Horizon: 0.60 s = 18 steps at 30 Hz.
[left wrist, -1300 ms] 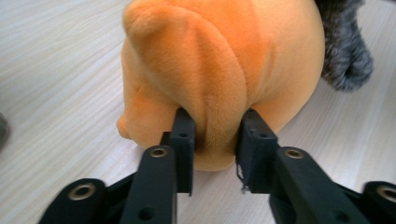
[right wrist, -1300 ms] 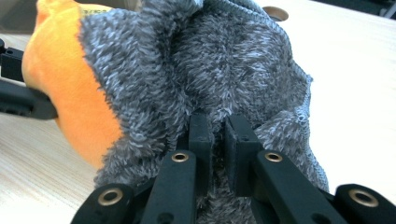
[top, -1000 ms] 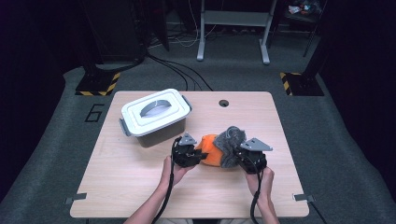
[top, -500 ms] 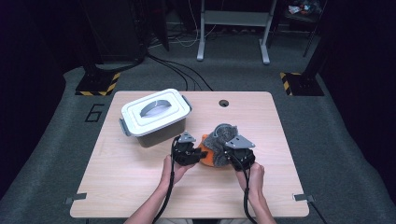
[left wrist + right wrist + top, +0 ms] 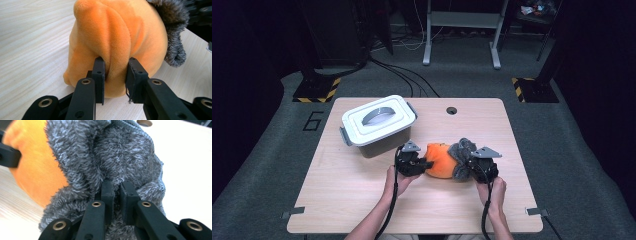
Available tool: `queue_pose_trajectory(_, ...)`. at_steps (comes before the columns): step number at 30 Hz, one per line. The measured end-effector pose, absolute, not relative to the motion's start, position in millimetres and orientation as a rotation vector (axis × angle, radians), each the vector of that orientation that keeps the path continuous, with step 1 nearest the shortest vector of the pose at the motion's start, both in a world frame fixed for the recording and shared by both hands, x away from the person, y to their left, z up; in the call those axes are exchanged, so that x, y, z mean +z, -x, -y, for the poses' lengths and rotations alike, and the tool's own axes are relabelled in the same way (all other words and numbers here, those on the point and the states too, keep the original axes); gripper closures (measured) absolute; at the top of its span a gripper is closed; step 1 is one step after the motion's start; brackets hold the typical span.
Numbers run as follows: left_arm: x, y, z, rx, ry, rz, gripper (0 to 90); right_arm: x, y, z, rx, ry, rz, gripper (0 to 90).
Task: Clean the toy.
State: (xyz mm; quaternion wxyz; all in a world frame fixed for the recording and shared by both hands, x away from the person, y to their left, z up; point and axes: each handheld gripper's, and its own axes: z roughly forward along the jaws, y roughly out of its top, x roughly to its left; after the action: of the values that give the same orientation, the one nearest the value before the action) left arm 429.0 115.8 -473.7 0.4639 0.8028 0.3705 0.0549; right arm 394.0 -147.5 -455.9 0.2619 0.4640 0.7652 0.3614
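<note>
Sitting btwn both grippers: plush toy [image 5: 441, 160]

Looks like lab / recording test cell, not home. Bare wooden table [image 5: 362, 200] with cable grommet hole [image 5: 451, 110] set alone on grey carpet. Beyond table: yellow-black hazard-striped floor markers [image 5: 317, 91], loose cables [image 5: 397, 75], metal stand legs [image 5: 462, 35]. Painted number 6 [image 5: 313, 120] left of table. Dark surroundings.

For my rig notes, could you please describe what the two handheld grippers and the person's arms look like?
Both the left gripper and the right gripper are black, each topped by a grey three-cornered plate and trailing a black cable. Their flat black jaws sit on arms with brass-ringed holes. The forearms are bare, with no sleeves in sight.
</note>
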Motion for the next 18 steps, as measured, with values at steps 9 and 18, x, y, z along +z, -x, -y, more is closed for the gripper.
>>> queue_pose_trajectory(9, -474, -429, -117, 0.135, -1.978, -0.901, 70.6, -427, -378, 111, 1.046, -1.064, -2.085, 82.2)
queue_pose_trajectory(18, -474, -428, -117, 0.146, -1.980, -0.891, 69.7, -430, -384, 108, 1.050, -1.073, -2.109, 82.3)
